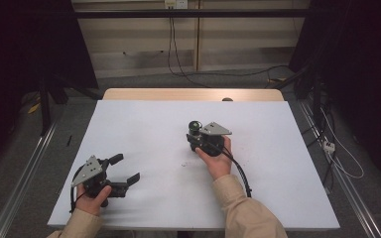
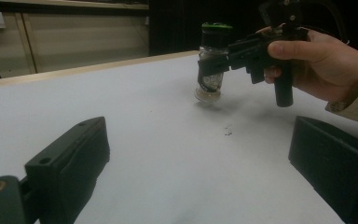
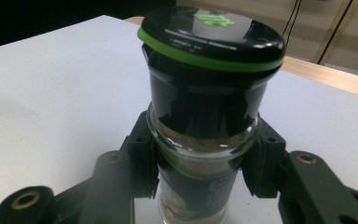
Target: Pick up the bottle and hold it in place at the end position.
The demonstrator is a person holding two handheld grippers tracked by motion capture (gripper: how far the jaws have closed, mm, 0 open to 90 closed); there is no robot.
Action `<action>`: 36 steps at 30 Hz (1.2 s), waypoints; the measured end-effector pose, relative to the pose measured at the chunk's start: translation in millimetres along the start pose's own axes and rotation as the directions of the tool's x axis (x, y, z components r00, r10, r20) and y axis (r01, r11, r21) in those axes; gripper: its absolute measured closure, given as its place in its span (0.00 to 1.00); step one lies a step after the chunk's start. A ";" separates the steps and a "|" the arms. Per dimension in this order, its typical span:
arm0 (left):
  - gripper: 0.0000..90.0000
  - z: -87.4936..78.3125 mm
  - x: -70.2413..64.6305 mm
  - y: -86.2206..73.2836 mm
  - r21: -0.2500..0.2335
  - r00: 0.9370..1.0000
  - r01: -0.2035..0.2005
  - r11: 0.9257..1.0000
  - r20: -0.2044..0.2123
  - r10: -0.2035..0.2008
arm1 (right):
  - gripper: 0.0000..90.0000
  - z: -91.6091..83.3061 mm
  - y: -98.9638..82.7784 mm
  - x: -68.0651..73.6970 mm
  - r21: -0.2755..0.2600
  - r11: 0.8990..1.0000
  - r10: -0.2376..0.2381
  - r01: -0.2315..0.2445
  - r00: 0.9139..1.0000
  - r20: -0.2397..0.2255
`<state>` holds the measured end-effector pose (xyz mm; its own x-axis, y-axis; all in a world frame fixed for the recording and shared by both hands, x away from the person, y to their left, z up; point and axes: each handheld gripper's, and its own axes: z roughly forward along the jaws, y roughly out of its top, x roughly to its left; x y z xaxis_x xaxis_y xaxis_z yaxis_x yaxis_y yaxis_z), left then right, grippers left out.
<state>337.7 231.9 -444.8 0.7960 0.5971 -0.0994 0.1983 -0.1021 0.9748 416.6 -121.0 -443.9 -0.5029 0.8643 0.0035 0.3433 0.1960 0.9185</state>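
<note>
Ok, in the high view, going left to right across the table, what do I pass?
Left gripper, jaws open over the white tabletop → small dark specks on the surface → glass jar with a black and green lid, held in the right gripper.

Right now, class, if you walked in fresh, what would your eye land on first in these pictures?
First, the glass jar with its black, green-ringed cap, clamped in the right tool near the middle of the white table; seen from the left tool's camera, it hangs slightly tilted just above the surface. Then the left tool, open with nothing between its jaws, at the near left corner. A few dark specks lie beside the jar.
</note>
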 end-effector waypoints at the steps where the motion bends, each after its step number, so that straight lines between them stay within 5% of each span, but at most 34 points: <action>1: 0.05 0.0 0.0 -0.1 -0.001 1.000 0.000 1.000 0.000 0.000 | 0.60 0.0 0.0 0.0 0.000 1.000 0.000 0.000 1.000 0.000; 36: 0.05 0.9 -0.6 -1.5 0.009 1.000 0.010 1.000 -0.006 -0.010 | 0.60 13.2 -6.7 7.4 -0.010 1.000 -0.024 0.024 1.000 0.000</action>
<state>337.4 231.0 -446.4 0.7903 0.6031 -0.1081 0.2118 -0.1033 0.9718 421.1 -109.8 -455.3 -0.5110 0.8594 -0.0186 0.3229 0.2119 0.9224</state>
